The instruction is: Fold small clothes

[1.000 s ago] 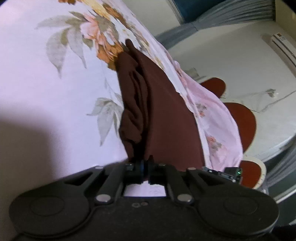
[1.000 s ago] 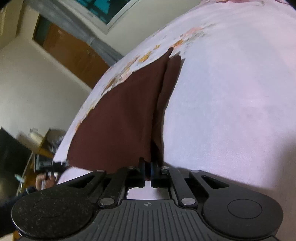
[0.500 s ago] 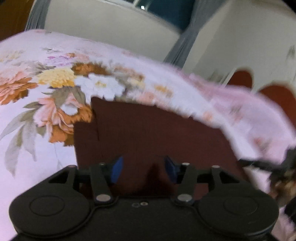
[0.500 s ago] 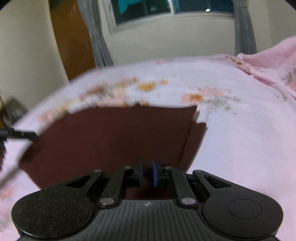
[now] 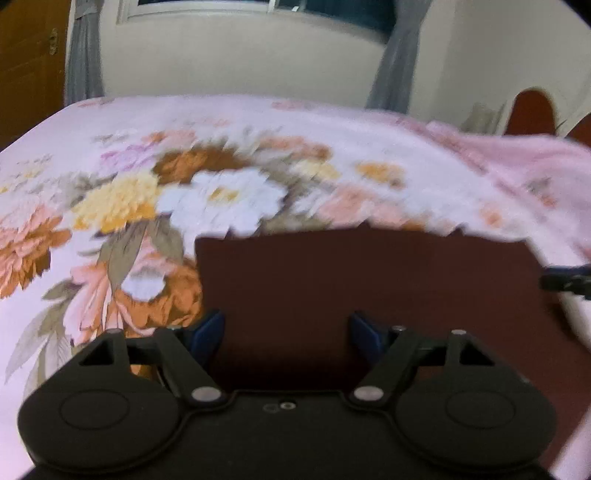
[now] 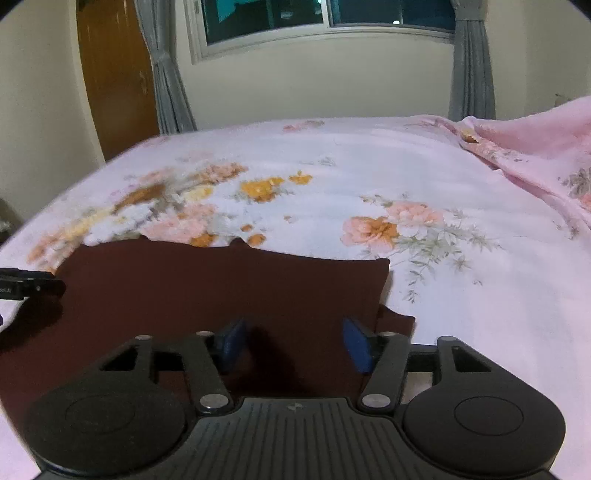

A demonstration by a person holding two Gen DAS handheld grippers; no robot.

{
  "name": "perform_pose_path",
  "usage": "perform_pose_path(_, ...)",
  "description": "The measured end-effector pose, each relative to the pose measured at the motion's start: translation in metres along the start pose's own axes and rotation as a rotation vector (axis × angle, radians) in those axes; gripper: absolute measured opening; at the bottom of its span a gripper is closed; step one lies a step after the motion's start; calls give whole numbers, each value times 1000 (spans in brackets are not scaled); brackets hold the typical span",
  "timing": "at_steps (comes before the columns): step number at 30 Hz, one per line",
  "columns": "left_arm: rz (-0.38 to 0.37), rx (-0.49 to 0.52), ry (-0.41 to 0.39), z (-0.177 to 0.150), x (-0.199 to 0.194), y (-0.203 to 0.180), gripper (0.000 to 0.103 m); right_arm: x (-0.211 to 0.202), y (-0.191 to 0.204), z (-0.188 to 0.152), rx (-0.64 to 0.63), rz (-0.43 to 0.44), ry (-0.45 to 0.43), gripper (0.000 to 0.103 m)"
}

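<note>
Left wrist view showed a wooden door [image 5: 22,66], grey curtains [image 5: 83,51] and a window [image 5: 258,5] behind a bed [image 5: 55,369] with a floral sheet. The dark brown garment [image 5: 369,280] lay flat on it. The left gripper [image 5: 287,328] and right gripper [image 6: 291,341] hung over the garment's near edge, their jaws apart and opening, pressing nothing.

One dark brown garment [image 6: 221,291], one floral bedsheet [image 6: 406,166], two claws, and seemingly two grey curtains [image 6: 471,62].
</note>
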State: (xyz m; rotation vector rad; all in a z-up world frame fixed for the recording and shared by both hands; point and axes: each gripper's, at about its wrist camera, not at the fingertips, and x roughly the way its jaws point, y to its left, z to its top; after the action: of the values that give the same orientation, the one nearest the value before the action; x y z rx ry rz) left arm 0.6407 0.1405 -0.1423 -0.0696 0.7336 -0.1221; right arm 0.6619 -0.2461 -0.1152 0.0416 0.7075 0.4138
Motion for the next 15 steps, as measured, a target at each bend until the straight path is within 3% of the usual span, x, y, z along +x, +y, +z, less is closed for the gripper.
perform_pose_path(2,35,17,-4,-9,6,2,81,14,-6,-7,-10,-9,72,58)
perform_pose_path(12,72,70,-25,-6,-6,-7,79,-15,-1,-17,-14,-1,-2,58)
perform_pose_path(15,73,69,-39,-8,-25,-6,78,-32,5,-21,-5,17,-24,58)
